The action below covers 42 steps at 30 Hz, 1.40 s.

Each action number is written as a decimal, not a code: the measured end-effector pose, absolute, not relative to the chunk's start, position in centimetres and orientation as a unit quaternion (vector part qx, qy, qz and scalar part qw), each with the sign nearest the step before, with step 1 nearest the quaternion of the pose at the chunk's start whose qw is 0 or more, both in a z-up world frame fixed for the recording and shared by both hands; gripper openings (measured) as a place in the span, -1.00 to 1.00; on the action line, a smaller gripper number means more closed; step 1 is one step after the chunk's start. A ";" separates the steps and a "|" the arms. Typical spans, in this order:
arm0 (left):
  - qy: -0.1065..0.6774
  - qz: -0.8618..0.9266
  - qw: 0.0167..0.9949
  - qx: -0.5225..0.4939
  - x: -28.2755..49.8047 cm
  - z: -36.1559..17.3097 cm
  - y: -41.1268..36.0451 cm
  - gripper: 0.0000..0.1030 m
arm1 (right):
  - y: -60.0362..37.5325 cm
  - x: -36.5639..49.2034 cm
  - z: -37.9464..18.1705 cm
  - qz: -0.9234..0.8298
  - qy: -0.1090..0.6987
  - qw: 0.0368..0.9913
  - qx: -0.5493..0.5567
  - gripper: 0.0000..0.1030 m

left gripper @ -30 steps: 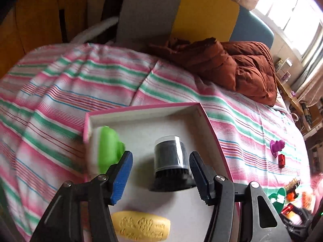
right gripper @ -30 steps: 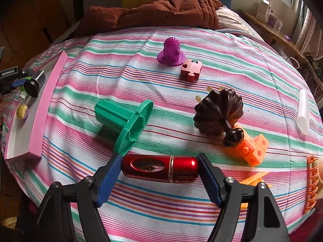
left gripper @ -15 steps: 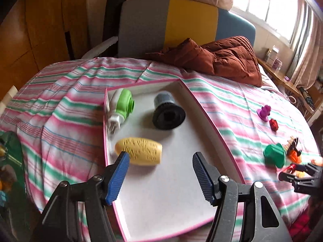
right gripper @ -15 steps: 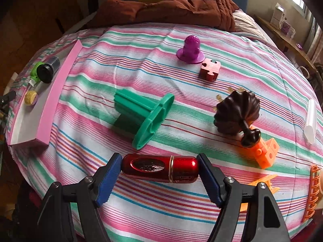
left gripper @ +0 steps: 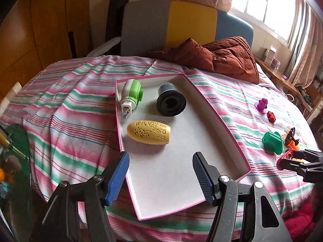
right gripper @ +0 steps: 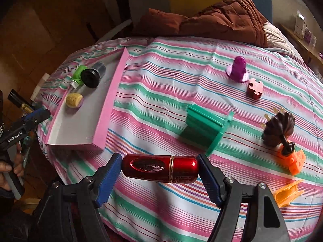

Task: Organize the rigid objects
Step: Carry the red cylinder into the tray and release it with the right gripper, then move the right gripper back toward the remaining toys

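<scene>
A pink-rimmed white tray (left gripper: 220,121) lies on the striped bed and holds a green-and-white plug (left gripper: 132,93), a black cylinder (left gripper: 170,102) and a yellow oval (left gripper: 149,132). My left gripper (left gripper: 160,178) is open and empty over the tray's near end. My right gripper (right gripper: 159,170) is shut on a red metallic capsule (right gripper: 159,168), held above the bed to the right of the tray (right gripper: 109,104). It also shows in the left wrist view (left gripper: 288,159).
On the bed right of the tray lie a green flanged piece (right gripper: 203,129), a purple cone (right gripper: 238,69), a red puzzle block (right gripper: 255,87), a dark brown shell-shaped piece (right gripper: 279,129), orange pieces (right gripper: 294,160) and a brown quilt (right gripper: 212,22) at the back.
My left gripper has pulled back from the black cylinder to the tray's near end, open and empty. My right gripper has carried the red capsule left, closer to the tray.
</scene>
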State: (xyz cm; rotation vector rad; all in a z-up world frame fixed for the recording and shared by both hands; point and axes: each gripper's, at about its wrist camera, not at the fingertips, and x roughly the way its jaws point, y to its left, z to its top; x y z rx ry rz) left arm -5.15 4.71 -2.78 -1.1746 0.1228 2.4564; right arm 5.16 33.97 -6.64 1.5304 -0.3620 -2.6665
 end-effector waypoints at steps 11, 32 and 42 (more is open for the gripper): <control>0.018 0.888 0.183 -0.422 -5.1 -3.3 1.2 0.27 | 24.7 -2.4 -4.6 -0.873 -0.051 0.086 0.477 0.48; -0.012 0.888 0.158 -0.431 -5.8 -3.9 -2.2 0.27 | 21.0 -13.8 -8.8 -0.858 -0.020 0.044 0.511 0.49; 0.008 0.887 0.177 -0.426 -5.2 -3.2 -0.3 0.28 | 24.8 -6.8 -4.7 -0.886 -0.060 0.026 0.459 0.49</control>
